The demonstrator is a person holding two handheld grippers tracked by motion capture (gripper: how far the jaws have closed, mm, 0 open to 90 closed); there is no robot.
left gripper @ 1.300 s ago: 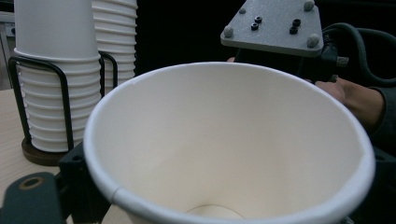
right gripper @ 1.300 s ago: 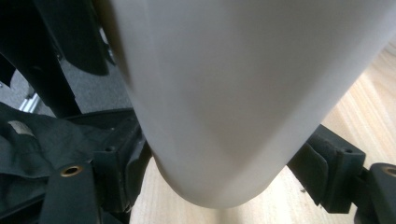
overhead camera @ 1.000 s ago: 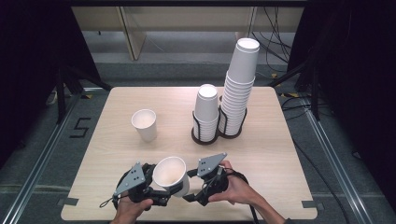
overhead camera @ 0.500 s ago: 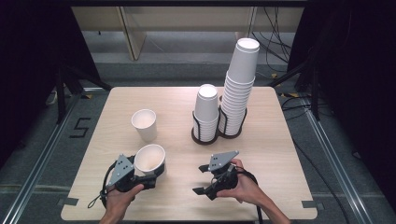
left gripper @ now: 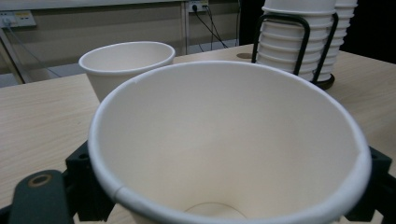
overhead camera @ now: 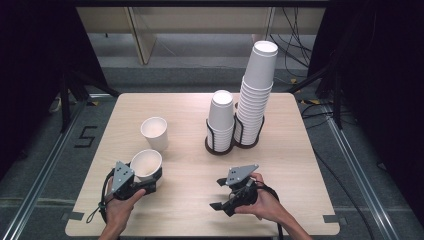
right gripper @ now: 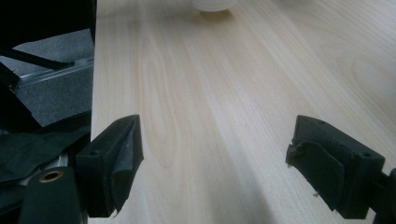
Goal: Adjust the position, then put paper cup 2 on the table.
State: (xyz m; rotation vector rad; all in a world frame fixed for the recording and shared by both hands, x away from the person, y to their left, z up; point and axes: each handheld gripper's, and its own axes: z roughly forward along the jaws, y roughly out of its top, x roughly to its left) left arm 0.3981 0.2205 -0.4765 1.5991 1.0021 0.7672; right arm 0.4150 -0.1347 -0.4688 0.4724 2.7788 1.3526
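On pale wood table (overhead camera: 190, 200) (dark surrounding room): paper cups (overhead camera: 154, 132).

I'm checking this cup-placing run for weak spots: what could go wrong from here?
1. The left gripper clamps the thin paper cup by its wall; the squeeze could dent it, or it may tip when released.
2. The standing cup is close behind, so setting this one down may knock it.
3. The tall stack rises well above its black holder; a bump could topple it.

One mark is read — a black numeral "5" (overhead camera: 85, 136) taped on the grey floor (overhead camera: 60, 165), left of the table (overhead camera: 190, 210).
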